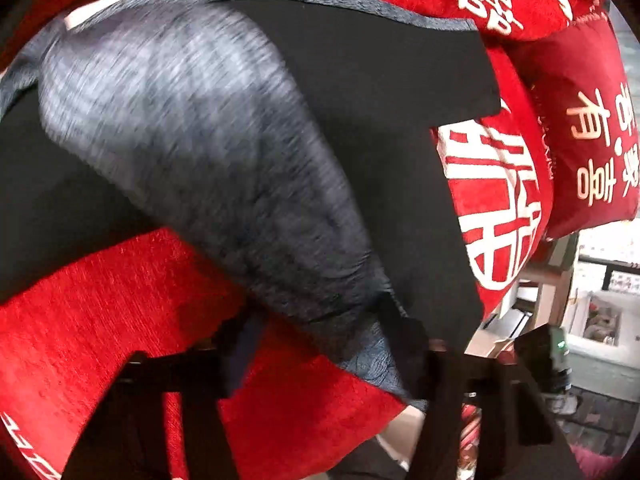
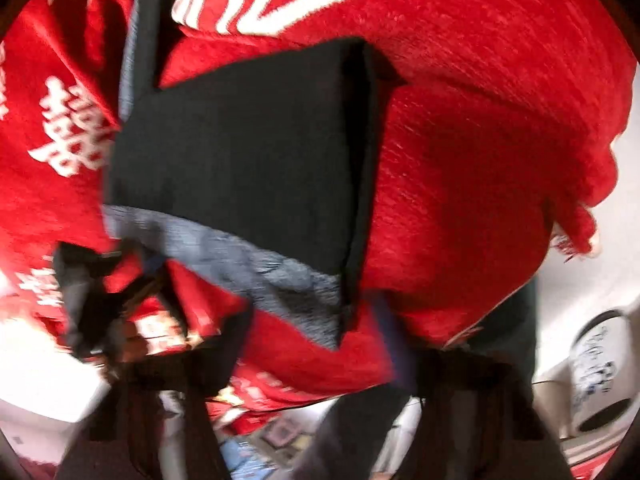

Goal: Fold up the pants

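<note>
The pants [image 1: 360, 128] are black with a wide grey-blue side panel [image 1: 192, 152] and lie on a red cover [image 1: 100, 320]. In the left wrist view my left gripper [image 1: 328, 356] has its fingers spread, with a corner of the grey-blue fabric between them. In the right wrist view the pants [image 2: 240, 160] lie folded into a black block with a grey-blue band [image 2: 260, 272] along the near edge. My right gripper [image 2: 320, 360] stands spread just below that band's corner. Both views are blurred by motion.
Red cushions with white characters [image 1: 496, 200] stand at the right in the left wrist view, with shelves and boxes [image 1: 592, 320] beyond. In the right wrist view the red cover's edge [image 2: 580, 220] drops to a pale floor with a white shoe [image 2: 596, 372].
</note>
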`<control>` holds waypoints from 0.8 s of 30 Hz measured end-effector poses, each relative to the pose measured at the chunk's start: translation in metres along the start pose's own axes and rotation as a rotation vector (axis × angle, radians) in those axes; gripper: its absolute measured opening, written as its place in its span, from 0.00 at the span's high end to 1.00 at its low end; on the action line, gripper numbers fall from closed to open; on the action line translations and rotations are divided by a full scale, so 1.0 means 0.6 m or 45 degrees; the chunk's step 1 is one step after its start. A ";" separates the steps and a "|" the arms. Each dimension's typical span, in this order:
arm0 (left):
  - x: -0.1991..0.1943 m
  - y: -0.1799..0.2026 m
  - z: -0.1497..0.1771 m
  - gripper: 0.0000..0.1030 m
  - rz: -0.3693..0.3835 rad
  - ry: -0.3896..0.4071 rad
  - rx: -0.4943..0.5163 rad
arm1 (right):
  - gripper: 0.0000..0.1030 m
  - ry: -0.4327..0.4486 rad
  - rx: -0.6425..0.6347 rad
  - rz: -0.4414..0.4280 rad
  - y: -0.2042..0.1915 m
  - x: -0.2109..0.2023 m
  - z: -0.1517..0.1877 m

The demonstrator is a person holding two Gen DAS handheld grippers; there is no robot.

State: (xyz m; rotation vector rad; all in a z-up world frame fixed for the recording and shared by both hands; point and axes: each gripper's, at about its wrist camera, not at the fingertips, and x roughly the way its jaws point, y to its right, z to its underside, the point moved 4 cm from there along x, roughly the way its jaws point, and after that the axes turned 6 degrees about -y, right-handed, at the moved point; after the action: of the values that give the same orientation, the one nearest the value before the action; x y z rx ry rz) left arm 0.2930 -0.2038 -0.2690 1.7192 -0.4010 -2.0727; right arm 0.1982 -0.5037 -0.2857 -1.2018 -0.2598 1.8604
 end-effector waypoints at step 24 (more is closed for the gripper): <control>-0.188 0.007 -0.315 0.66 -0.266 0.441 -0.101 | 0.87 0.329 -0.619 0.112 -0.448 -0.135 -0.452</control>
State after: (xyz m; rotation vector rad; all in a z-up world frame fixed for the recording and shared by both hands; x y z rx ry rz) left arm 0.4956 -0.1442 -0.2071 2.0945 -0.0335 -1.8406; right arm 0.5814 -0.4794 -0.2158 -1.7917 -0.5422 1.7426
